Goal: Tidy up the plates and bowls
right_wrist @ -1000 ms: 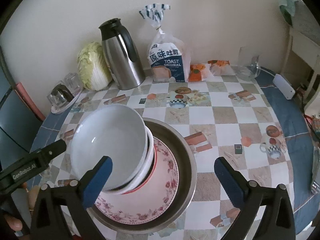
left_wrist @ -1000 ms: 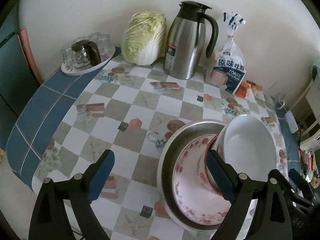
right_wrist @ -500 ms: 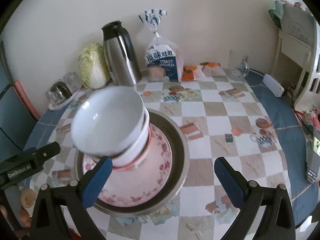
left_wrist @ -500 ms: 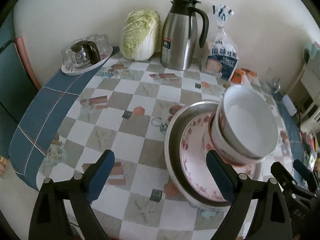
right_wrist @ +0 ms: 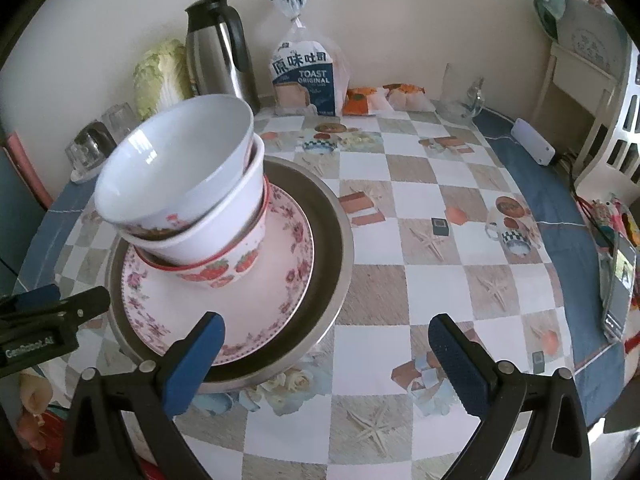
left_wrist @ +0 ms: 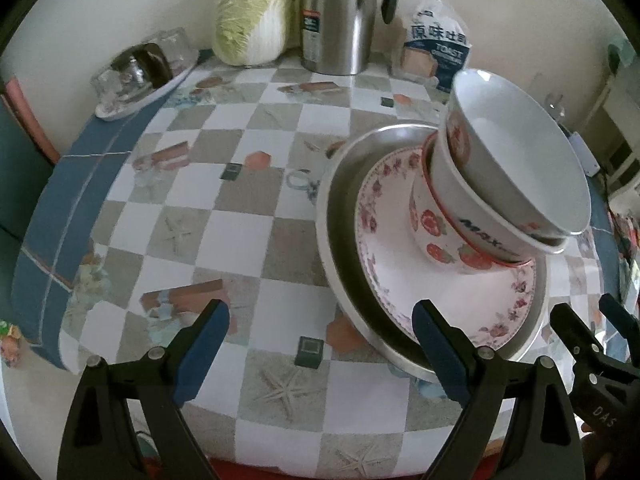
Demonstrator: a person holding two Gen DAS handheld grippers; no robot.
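White bowls [right_wrist: 176, 168], three nested, stand tilted on a floral plate [right_wrist: 256, 312]; the lowest bowl carries a strawberry print. The floral plate lies inside a metal basin [right_wrist: 328, 240], and the basin rests on the surface [right_wrist: 440, 200], on a checkered tablecloth, toward the near edge.

Left hand-held gripper [left_wrist: 320, 344]: jaws spread wide, holding nothing, positioned low at the near edge, its right finger in front of the basin rim. Right hand-held gripper [right_wrist: 326, 354]: jaws likewise spread wide and empty, its left finger over the near rim of the basin.

Along the far wall stand a steel thermos jug [left_wrist: 340, 20], a napa cabbage [left_wrist: 252, 12] and a bag of toast bread [right_wrist: 308, 76]. A tray of glasses [left_wrist: 136, 76] sits at the far left.
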